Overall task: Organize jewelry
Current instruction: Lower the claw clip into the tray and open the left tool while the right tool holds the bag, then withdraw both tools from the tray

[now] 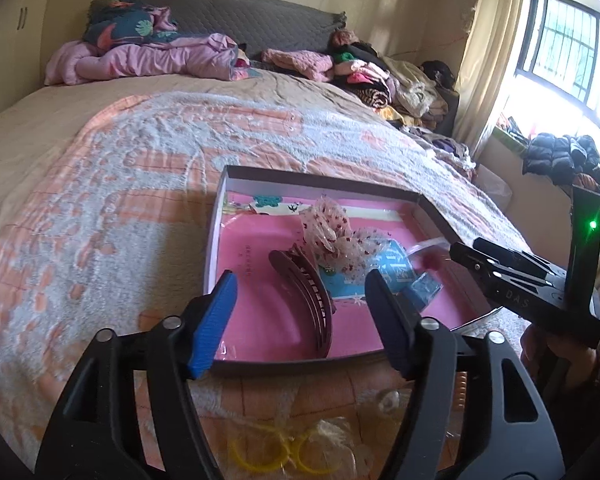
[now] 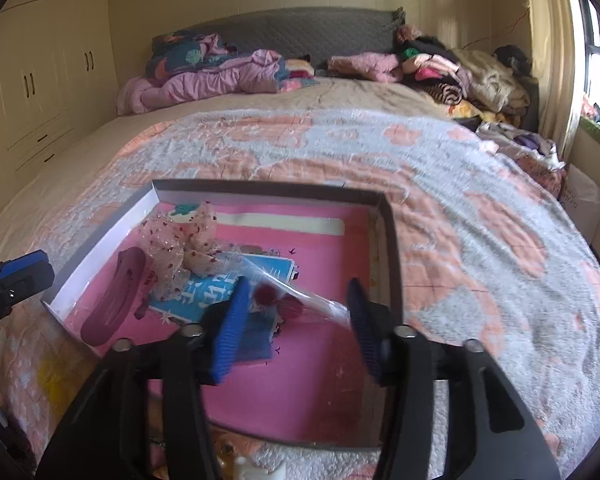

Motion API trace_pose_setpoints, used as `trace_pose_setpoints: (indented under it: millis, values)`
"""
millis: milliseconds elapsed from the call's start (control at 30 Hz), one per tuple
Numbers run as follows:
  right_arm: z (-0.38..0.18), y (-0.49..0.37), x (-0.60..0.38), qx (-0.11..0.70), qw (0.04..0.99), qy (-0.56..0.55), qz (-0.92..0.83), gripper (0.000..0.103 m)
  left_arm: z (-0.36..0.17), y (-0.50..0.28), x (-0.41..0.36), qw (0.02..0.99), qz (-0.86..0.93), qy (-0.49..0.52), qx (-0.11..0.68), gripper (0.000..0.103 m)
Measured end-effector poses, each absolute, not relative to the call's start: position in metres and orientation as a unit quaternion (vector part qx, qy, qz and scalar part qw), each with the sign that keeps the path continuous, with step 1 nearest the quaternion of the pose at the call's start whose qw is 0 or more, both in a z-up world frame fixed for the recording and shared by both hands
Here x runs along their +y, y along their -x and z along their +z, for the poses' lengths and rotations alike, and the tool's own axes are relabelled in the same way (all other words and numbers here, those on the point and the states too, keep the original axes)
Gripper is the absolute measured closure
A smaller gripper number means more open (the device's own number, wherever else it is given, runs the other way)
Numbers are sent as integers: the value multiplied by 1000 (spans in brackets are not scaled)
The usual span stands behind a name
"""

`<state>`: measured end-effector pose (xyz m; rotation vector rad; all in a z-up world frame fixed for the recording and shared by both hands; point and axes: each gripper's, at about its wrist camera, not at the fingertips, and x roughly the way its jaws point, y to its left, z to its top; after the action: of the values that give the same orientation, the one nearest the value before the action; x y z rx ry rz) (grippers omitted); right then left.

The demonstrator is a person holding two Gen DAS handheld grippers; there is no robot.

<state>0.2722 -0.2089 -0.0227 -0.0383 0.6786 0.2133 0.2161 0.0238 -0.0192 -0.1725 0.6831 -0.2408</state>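
Note:
A shallow dark-rimmed box (image 1: 324, 186) with a pink floor lies on the bed; it also shows in the right wrist view (image 2: 392, 248). Inside lie a maroon hair claw (image 1: 308, 300) (image 2: 112, 300), a sheer spotted bow (image 1: 332, 236) (image 2: 180, 248), a blue card (image 1: 396, 268) (image 2: 220, 284) and a clear packet with red pom-poms (image 2: 296, 300) (image 1: 428, 256). My left gripper (image 1: 300, 312) is open over the box's near edge, around the claw. My right gripper (image 2: 296, 320) is open over the box; the packet lies between its fingers, blurred. It shows at the right in the left wrist view (image 1: 460, 252).
Yellow rings (image 1: 276, 456) and pale trinkets (image 1: 388, 400) lie on the orange-and-grey blanket (image 1: 140, 184) in front of the box. Piled clothes (image 1: 364, 68) and a pink quilt (image 1: 148, 60) sit at the headboard. A window (image 1: 572, 48) is at the right.

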Motion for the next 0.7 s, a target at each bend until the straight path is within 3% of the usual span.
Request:
trace_pose_setpoints:
  millis: [267, 333, 533, 700]
  values:
    - [4, -241, -210, 286, 952, 13, 106, 23, 4, -195, 30, 941, -109, 93, 306, 23]
    - [13, -231, -211, 271, 957, 11, 106, 18, 10, -190, 30, 944, -106, 93, 299, 14]
    - [37, -205, -214, 231, 968, 6, 101, 7, 27, -173, 26, 951, -102, 88, 279, 11]
    - [54, -184, -218, 199, 975, -2, 95, 6, 39, -158, 23, 957, -100, 77, 260, 11]
